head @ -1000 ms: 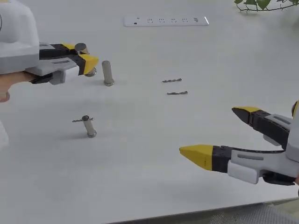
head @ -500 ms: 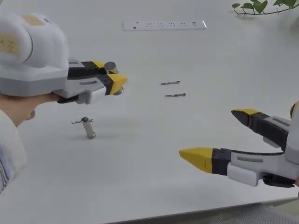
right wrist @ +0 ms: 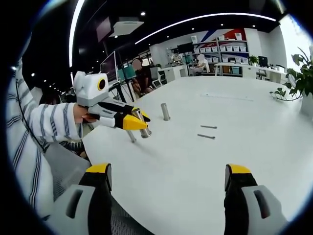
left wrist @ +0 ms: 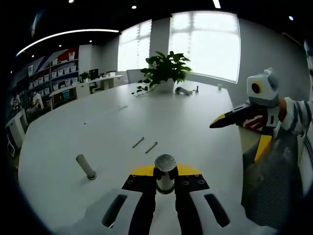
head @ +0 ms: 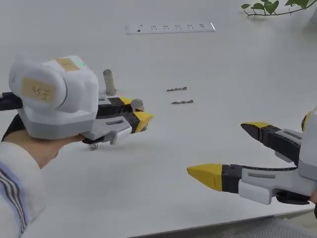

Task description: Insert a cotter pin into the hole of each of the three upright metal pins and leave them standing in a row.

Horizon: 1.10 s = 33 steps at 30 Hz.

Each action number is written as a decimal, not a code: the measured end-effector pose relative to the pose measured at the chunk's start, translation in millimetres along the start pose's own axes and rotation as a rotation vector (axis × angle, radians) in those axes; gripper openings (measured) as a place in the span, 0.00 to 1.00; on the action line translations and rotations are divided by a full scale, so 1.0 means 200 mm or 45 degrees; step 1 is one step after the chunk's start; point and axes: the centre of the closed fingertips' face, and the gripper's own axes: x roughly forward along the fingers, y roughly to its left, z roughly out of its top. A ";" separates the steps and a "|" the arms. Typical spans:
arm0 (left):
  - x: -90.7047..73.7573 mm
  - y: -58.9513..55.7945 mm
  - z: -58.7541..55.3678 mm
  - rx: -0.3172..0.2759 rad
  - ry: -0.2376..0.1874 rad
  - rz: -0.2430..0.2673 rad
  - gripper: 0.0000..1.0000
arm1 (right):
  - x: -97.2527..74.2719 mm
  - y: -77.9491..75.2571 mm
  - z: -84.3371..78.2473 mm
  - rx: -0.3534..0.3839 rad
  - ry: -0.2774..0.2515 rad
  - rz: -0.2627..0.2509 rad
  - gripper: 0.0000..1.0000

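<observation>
My left gripper is shut on a short metal pin and holds it above the table; its own view shows the pin's round head between the yellow tips. A second bare pin stands upright behind it. The base of a third pin pokes out under the left gripper; the right gripper view shows this pin on the table. Two cotter pins lie flat mid-table. My right gripper hangs open at the near right, with nothing in it.
A white power strip lies along the far side of the white table. A plant's leaves reach in at the far right corner. The table's near edge runs just below my right gripper.
My left gripper has carried the pin from the far left toward the middle and nearer to me, in front of the third pin. My right gripper has stayed open in place.
</observation>
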 end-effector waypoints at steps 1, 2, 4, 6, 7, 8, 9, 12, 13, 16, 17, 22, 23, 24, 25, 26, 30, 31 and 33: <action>0.01 -0.01 -0.01 -0.002 0.005 -0.005 0.09 | 0.00 0.00 0.00 0.000 0.002 0.000 0.95; 0.03 -0.03 -0.02 -0.002 0.016 -0.011 0.09 | 0.00 0.00 0.00 0.001 0.005 0.000 0.95; 0.04 -0.05 -0.03 0.002 0.025 -0.014 0.09 | 0.00 -0.01 -0.01 0.001 0.006 -0.002 0.95; 0.06 -0.07 -0.05 -0.018 0.022 -0.027 0.09 | 0.00 -0.01 -0.01 0.005 0.008 -0.004 0.95; 0.06 -0.09 -0.06 -0.026 0.020 -0.033 0.09 | 0.00 -0.02 -0.01 0.007 0.009 -0.004 0.95; 0.07 -0.09 -0.06 -0.027 0.020 -0.036 0.09 | 0.00 -0.02 -0.01 0.009 0.010 -0.004 0.94; 0.08 -0.11 -0.07 -0.025 0.024 -0.042 0.09 | -0.01 -0.02 -0.01 0.011 0.012 -0.005 0.94; 0.11 -0.14 -0.10 -0.021 0.039 -0.063 0.09 | -0.01 -0.02 -0.02 0.016 0.020 -0.006 0.95; 0.12 -0.14 -0.11 -0.019 0.041 -0.069 0.09 | -0.01 -0.02 -0.03 0.019 0.023 -0.006 0.95; 0.14 -0.16 -0.13 0.006 0.051 -0.085 0.09 | -0.01 -0.03 -0.04 0.028 0.029 -0.008 0.95; 0.15 -0.17 -0.14 0.001 0.061 -0.094 0.09 | -0.01 -0.03 -0.04 0.033 0.032 -0.009 0.95; 0.17 -0.20 -0.18 0.056 0.090 -0.127 0.09 | -0.01 -0.04 -0.05 0.062 0.025 -0.011 0.95; 0.18 -0.20 -0.19 0.062 0.094 -0.134 0.09 | -0.02 -0.04 -0.06 0.065 0.024 -0.014 0.95; 0.18 -0.21 -0.19 0.072 0.094 -0.138 0.09 | -0.02 -0.04 -0.06 0.067 0.029 -0.017 0.95; 0.18 -0.21 -0.20 0.082 0.096 -0.143 0.09 | -0.02 -0.04 -0.07 0.066 0.035 -0.022 0.95; 0.18 -0.21 -0.20 0.082 0.099 -0.146 0.10 | -0.02 -0.04 -0.07 0.064 0.040 -0.023 0.95; 0.19 -0.22 -0.23 0.063 0.101 -0.144 0.10 | -0.02 -0.04 -0.09 0.065 0.054 -0.024 0.94; 0.19 -0.22 -0.24 0.061 0.106 -0.140 0.10 | -0.02 -0.04 -0.09 0.066 0.055 -0.023 0.94; 0.19 -0.23 -0.25 0.088 0.111 -0.134 0.10 | -0.02 -0.04 -0.09 0.068 0.057 -0.023 0.94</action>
